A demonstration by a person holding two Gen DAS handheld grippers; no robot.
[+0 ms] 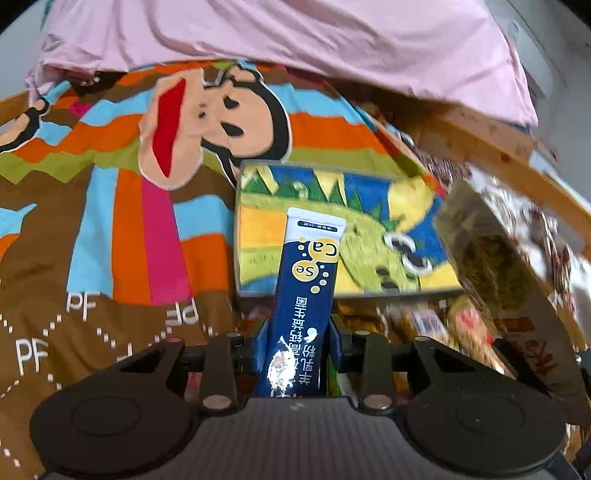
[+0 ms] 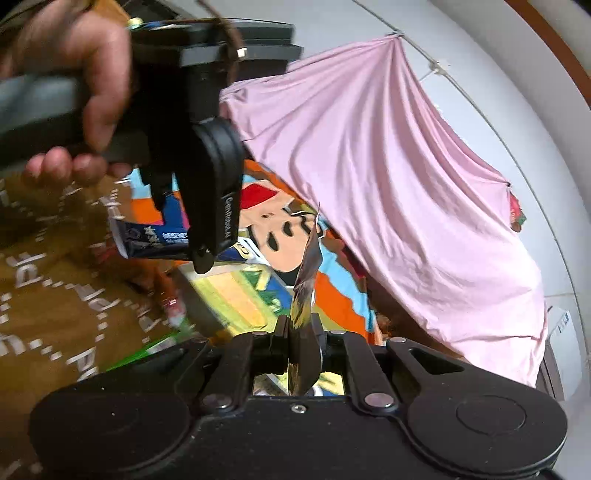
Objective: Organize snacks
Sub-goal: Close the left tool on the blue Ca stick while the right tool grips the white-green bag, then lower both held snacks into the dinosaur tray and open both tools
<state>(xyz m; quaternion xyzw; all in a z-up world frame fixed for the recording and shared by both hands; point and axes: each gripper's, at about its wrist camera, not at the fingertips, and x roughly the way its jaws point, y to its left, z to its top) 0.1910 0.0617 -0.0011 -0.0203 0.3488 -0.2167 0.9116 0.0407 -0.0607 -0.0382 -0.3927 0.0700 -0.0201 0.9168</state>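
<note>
At the far left of the left wrist view lay a striped bedsheet (image 1: 110,229) printed with a cartoon monkey face (image 1: 207,122), and a pink cloth (image 1: 295,33) hung behind it. Toward the middle, the left gripper (image 1: 299,343) was clamped on a dark blue stick packet (image 1: 306,295) marked "Ca" and "Se", its blue fingers (image 1: 263,343) pressed against both sides of the packet, which stood up and away from the camera. Beyond its top end lay a box with a green dinosaur design (image 1: 369,229), resting on the sheet. Further right, a flat seaweed snack packet (image 1: 495,273) was raised at a tilt over a blurred heap of other snack wrappers (image 1: 424,321). In the right wrist view, a hand (image 2: 74,92) at the upper left gripped the handle of the other tool, with the blue packet (image 2: 155,240) sticking out beneath it. In the middle, the right gripper (image 2: 301,332) was closed on the seaweed packet (image 2: 306,280), seen edge-on above the dinosaur box (image 2: 236,291).
</note>
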